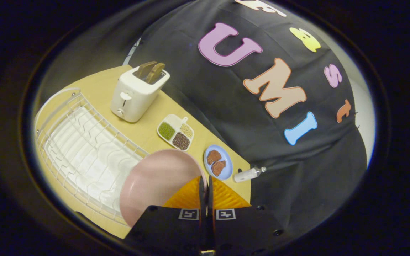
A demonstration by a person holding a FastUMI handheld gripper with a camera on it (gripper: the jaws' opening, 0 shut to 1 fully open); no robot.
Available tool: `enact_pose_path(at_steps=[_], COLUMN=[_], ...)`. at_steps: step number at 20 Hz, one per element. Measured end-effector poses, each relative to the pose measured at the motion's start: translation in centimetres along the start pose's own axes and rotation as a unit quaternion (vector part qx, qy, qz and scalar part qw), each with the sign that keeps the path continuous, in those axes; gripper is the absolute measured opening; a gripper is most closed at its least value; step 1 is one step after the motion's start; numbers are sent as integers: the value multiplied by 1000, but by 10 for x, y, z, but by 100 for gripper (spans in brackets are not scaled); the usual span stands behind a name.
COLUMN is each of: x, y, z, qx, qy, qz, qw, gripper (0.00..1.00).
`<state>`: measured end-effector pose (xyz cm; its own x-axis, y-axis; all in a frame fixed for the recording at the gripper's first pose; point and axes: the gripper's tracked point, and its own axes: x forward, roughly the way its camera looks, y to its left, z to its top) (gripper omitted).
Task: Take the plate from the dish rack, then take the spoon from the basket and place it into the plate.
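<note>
Gripper (205,185) fingers clamp the pink plate (155,181) by its rim, clear of the dish rack (84,153); spoon step remains.

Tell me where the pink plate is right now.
In the gripper view, the pink plate is clamped at its rim between the closed orange fingers, lifted beside the white dish rack, with the small blue plate just beyond.

Tilted fisheye on tool (205,188), overlooking table (141,131)
</note>
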<state>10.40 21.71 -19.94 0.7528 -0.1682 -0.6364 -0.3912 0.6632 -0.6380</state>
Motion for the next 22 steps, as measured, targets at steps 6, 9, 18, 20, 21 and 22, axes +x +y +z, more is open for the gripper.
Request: enact_pose_path(at_steps=[6, 9, 18, 20, 21, 22], x=[-17, -28, -63, -68, -71, -74], y=[-22, -41, -105, -117, -123, -129], z=[-10, -25, -106, -131, -145, -158], qx=[21, 44, 101, 119, 126, 135], qy=[-13, -16, -12, -4, 1, 4], qz=[4, -1, -11, -15, -18, -20], qw=[1000, 999, 995, 993, 992, 991], gripper=[3, 3, 3, 3, 3, 3])
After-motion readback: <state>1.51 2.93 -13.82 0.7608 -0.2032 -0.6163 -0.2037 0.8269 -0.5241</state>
